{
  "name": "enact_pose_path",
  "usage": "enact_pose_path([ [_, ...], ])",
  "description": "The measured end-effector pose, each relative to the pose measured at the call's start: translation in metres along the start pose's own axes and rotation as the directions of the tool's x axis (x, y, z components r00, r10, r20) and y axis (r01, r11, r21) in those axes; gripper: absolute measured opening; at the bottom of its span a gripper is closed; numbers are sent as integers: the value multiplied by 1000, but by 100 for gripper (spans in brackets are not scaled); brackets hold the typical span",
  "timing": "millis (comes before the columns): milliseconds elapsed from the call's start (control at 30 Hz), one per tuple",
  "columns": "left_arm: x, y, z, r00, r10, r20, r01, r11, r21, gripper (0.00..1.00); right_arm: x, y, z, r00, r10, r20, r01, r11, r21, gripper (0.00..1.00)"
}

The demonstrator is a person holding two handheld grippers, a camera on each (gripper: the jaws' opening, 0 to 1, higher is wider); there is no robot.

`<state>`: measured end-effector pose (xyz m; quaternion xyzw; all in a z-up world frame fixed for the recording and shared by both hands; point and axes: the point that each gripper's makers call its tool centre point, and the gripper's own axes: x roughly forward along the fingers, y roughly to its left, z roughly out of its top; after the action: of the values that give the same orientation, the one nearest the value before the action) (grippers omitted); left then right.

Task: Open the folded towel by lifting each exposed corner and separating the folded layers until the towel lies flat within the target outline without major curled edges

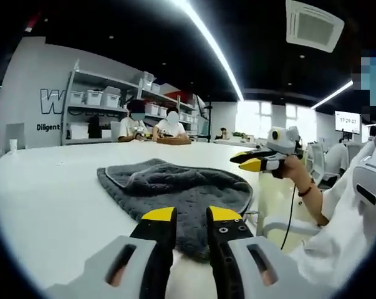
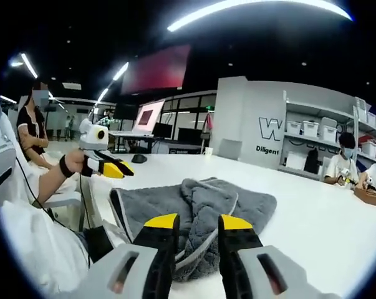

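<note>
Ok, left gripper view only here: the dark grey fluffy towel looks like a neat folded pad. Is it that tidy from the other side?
Observer: No. In the right gripper view the dark grey fluffy towel has a bunched ridge across its middle.
Operator: Are the right gripper's jaws open?
Observer: Yes. The right gripper has its jaws apart over the towel's near edge, holding nothing.
Operator: And my gripper from there?
Observer: The left gripper is in a hand, raised clear of the towel.

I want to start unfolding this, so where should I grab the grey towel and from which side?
Judging by the bunched top layer, pinch the grey towel at its raised folded edge nearest the right gripper, coming in low from the table's near side.
</note>
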<state>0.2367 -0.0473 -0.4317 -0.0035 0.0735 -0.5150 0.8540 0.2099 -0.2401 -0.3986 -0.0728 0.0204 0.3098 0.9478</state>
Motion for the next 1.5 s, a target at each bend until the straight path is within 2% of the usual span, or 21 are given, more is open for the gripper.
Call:
enact_pose_path([
  [233, 9, 1, 0, 1000, -24, -5, 24, 1000, -17, 18, 3, -6, 17, 1000, -6, 18, 6, 999, -33, 21],
  [333, 13, 9, 7, 999, 23, 30, -24, 999, 24, 16, 5, -8, 26, 999, -11, 34, 13, 999, -36, 20],
  [433, 16, 7, 9, 999, 8, 39, -8, 1000, 0, 16, 9, -5, 27, 1000, -3, 28, 5, 998, -57, 20],
  [533, 21, 8, 11, 999, -8, 43, 9, 1000, -24, 16, 13, -5, 27, 1000, 3, 30, -2, 999, -40, 20],
  [633, 24, 10, 12, 999, 6, 35, -6, 1000, -8, 16, 15, -5, 26, 1000, 6, 20, -6, 999, -45, 21],
  [733, 25, 10, 21, 999, 2, 47, -2, 1000, -1, 16, 20, -8, 29, 1000, 10, 7, -10, 998, -67, 21],
  [833, 26, 12, 26, 998, 6, 59, -6, 1000, -4, 16, 23, -9, 33, 1000, 26, 15, -26, 998, -61, 21],
  [1000, 29, 15, 25, 998, 16, 54, -16, 1000, -6, 16, 24, -9, 41, 998, 37, 50, -34, 998, -59, 21],
  [1500, 36, 29, 24, 997, 38, 60, -36, 999, -35, 15, 30, -4, 26, 998, 56, 5, -55, 996, -74, 21],
])
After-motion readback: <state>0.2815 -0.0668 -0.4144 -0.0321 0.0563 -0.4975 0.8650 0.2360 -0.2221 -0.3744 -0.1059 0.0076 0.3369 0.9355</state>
